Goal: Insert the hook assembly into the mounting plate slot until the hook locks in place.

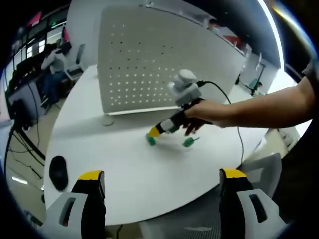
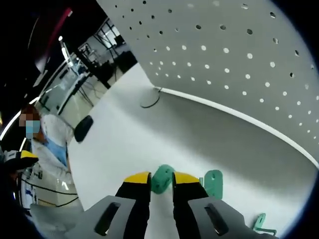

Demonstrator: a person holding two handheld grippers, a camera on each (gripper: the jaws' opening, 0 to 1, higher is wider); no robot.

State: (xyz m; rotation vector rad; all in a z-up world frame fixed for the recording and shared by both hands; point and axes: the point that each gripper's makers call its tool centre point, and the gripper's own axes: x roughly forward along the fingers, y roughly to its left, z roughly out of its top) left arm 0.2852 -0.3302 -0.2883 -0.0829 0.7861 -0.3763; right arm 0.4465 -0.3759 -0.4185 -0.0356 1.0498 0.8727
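Note:
A white perforated mounting plate [image 1: 149, 55] [image 2: 239, 59] stands upright at the back of the round white table [image 1: 124, 169]. A small green hook piece [image 1: 150, 141] [image 2: 160, 179] rests on the table in front of it, and my right gripper [image 1: 154, 132] [image 2: 161, 178], held by a person's hand, has its yellow-tipped jaws closed on that piece. A second green piece [image 2: 213, 181] lies just to the right, and a thin green hook [image 1: 190, 142] [image 2: 261, 221] lies further right. My left gripper [image 1: 162, 175] is open wide and holds nothing, well back from the pieces.
A black mouse-like object [image 1: 58, 172] [image 2: 83, 128] lies near the table's left edge. A round ring [image 1: 107, 120] [image 2: 149, 102] sits at the plate's left foot. A cable [image 1: 227, 97] trails from the right gripper. A person [image 2: 47, 137] sits beyond the table.

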